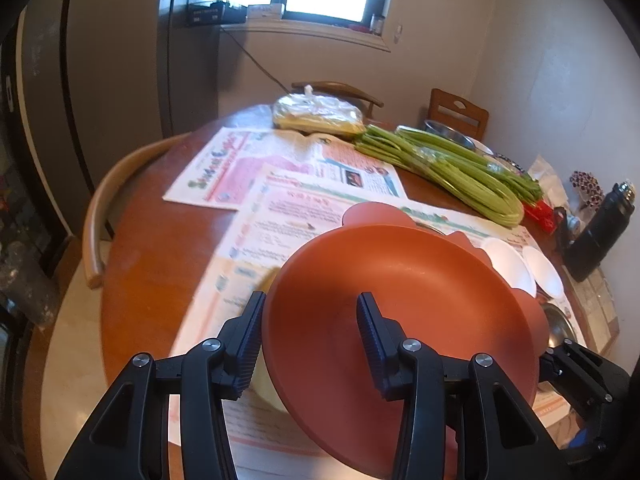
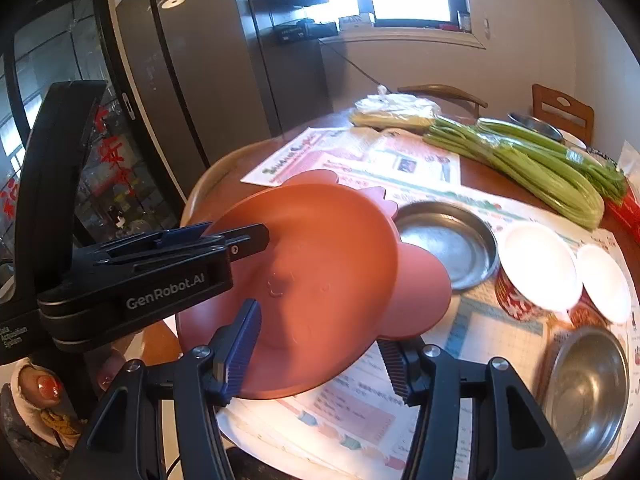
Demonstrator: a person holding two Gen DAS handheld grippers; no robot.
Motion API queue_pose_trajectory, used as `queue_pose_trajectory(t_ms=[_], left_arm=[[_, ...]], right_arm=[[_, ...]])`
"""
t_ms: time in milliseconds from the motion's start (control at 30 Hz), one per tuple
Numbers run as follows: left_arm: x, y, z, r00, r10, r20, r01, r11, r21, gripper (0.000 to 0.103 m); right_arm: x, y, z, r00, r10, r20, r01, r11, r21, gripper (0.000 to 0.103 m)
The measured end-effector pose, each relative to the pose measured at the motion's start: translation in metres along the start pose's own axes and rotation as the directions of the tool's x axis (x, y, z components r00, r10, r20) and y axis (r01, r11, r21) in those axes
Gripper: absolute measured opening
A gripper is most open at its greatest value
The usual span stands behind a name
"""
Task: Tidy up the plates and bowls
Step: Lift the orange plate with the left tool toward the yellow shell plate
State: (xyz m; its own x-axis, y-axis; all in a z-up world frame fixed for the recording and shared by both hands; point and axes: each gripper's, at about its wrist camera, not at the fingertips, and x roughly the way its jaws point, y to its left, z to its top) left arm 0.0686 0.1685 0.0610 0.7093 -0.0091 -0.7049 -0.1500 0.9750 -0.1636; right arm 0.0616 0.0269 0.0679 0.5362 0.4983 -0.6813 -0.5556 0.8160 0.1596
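Note:
My left gripper (image 1: 311, 338) is shut on the rim of a terracotta plate (image 1: 400, 312) and holds it tilted above the table; one finger lies inside the plate, the other outside. In the right wrist view that plate (image 2: 312, 280) sits over another scalloped pink plate (image 2: 420, 296), with the left gripper (image 2: 256, 236) clamped on its left rim. My right gripper (image 2: 320, 344) is open, its fingers apart under the plate's near edge. A flat steel dish (image 2: 444, 244), two white bowls with red patterned sides (image 2: 540, 268) (image 2: 604, 280) and a steel bowl (image 2: 588, 384) stand to the right.
The round wooden table (image 1: 160, 240) is covered with newspaper (image 1: 280, 168). A bunch of green stalks (image 1: 452, 164), a bagged food item (image 1: 316, 114), a black bottle (image 1: 600, 228) and a steel bowl (image 1: 448, 130) lie further back. Chairs and a fridge (image 1: 100, 80) surround it.

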Motion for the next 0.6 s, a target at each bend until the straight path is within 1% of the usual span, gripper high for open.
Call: queue_pose_trajectory(t_ms=[167, 333, 433, 600], left_arm=[[0.008, 0.018, 0.01, 1.0, 0.016, -0.009, -0.016, 0.999, -0.031, 0.047], [0.023, 0.025, 0.011, 0.999, 0.019, -0.025, -0.02, 0.999, -0.039, 0.047], [0.037, 0.026, 0.011, 0.999, 0.015, -0.05, -0.017, 0.999, -0.033, 0.047], [0.061, 0.022, 0.014, 0.996, 0.029, -0.079, -0.029, 1.0, -0.007, 0.047]], right_arm=[[0.01, 0.015, 0.01, 1.0, -0.007, 0.005, 0.007, 1.0, -0.013, 0.057], [0.023, 0.022, 0.007, 1.0, -0.01, -0.018, 0.01, 1.0, 0.001, 0.057], [0.031, 0.023, 0.003, 0.999, -0.026, -0.029, 0.027, 1.0, 0.005, 0.057], [0.044, 0.022, -0.003, 0.997, -0.026, -0.072, 0.028, 0.999, 0.032, 0.058]])
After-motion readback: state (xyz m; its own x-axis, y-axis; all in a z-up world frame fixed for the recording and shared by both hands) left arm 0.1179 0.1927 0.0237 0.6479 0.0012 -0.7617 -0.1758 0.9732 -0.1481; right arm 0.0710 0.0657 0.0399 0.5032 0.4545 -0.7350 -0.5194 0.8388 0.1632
